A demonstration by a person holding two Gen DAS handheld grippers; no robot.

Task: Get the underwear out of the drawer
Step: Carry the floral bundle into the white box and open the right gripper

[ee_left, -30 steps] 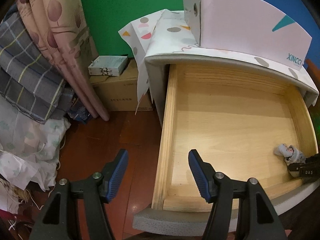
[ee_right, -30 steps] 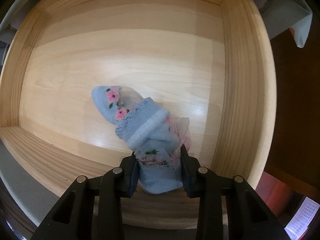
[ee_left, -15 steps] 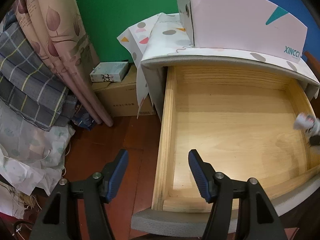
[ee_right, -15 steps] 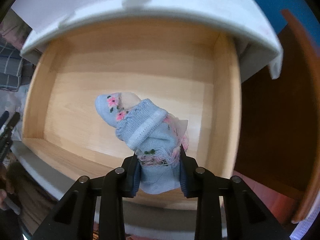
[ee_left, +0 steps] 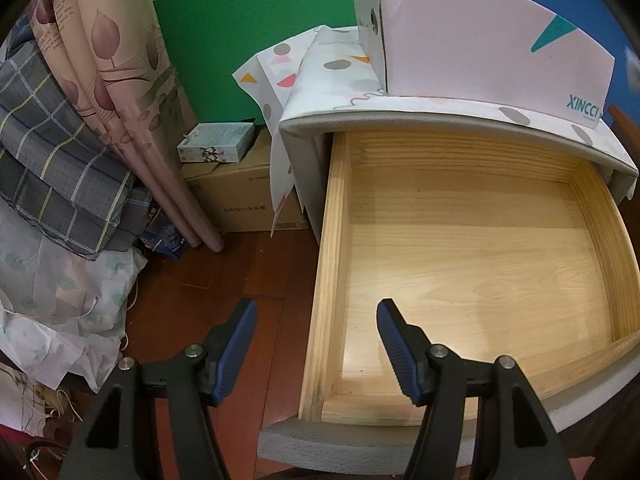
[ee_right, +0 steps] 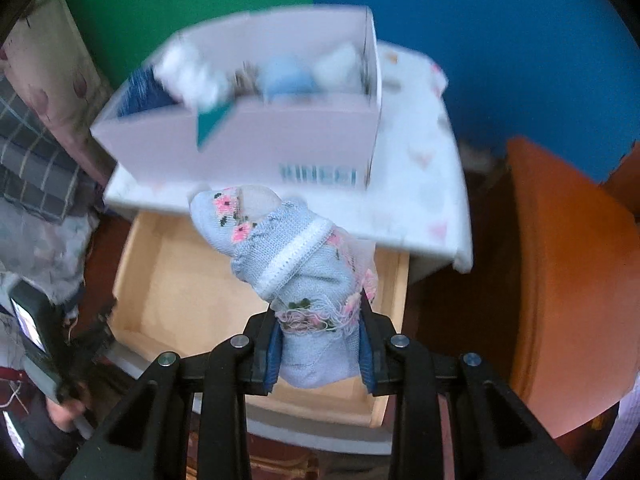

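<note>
Right gripper [ee_right: 320, 354] fingers clamped on underwear [ee_right: 296, 264], lifted above empty drawer [ee_left: 472, 264]. Left gripper [ee_left: 316, 346] fingers apart, holding nothing. Only putting down left.

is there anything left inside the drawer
No, the left wrist view shows the drawer with only its bare wooden bottom.

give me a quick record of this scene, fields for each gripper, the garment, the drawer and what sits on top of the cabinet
left gripper: open, nothing between the fingers, over the drawer's front left corner
right gripper: shut on the garment, above the drawer
garment: light blue knit with pink flowers and a white band, hanging clear of the drawer
drawer: pulled open, pale wood, nothing visible inside
cabinet top: patterned cloth cover, with a white box holding blurred fabric items
</note>
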